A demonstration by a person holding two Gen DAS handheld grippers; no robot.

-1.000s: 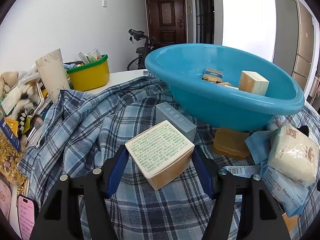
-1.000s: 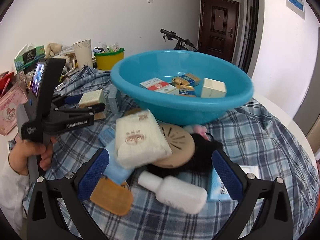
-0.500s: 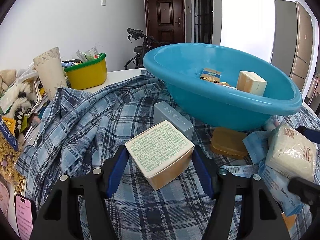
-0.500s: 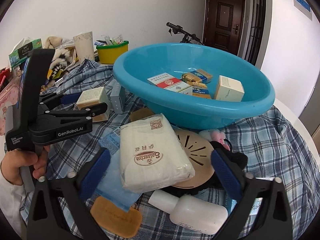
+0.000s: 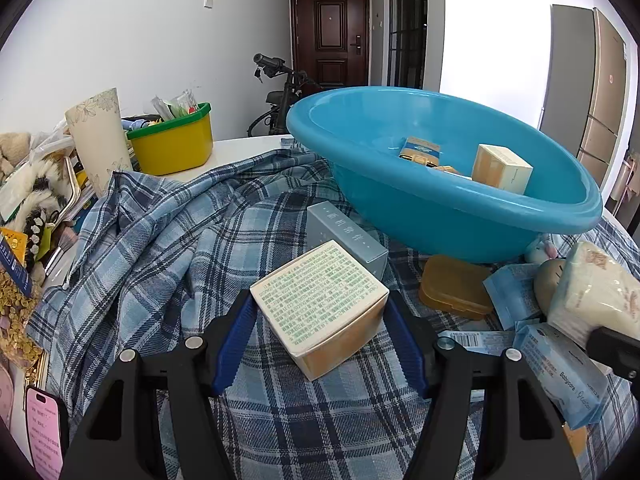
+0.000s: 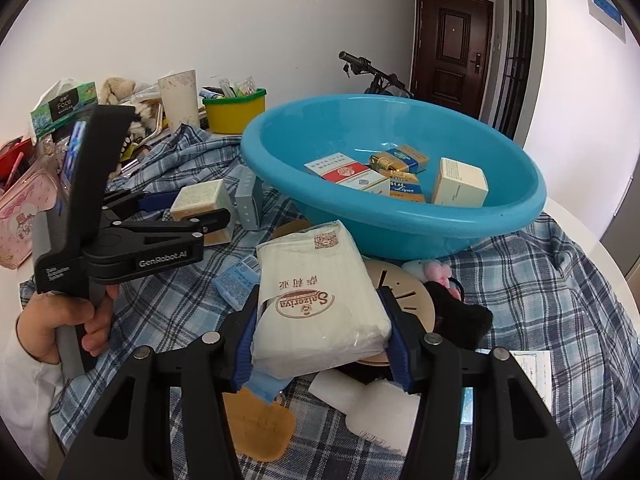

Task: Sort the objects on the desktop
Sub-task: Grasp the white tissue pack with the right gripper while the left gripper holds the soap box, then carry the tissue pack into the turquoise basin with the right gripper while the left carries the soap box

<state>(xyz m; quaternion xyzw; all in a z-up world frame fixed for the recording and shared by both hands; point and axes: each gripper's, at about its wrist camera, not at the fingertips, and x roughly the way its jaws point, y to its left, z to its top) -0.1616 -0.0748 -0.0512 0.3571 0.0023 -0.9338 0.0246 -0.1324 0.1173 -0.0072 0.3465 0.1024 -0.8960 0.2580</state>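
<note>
My left gripper is shut on a cream and tan box with green print, held just above the plaid cloth; it also shows in the right wrist view. My right gripper is shut on a white tissue pack lying over a round tan disc. The blue basin stands behind, holding several small boxes and a cream box.
A grey box and an amber case lie by the basin. A white bottle, blue wipe packs, a black fuzzy item and a yellow tub are around. Clutter crowds the left edge.
My right gripper has moved forward around the tissue pack and closed on it. My left gripper still holds the cream box and has shifted only slightly.
</note>
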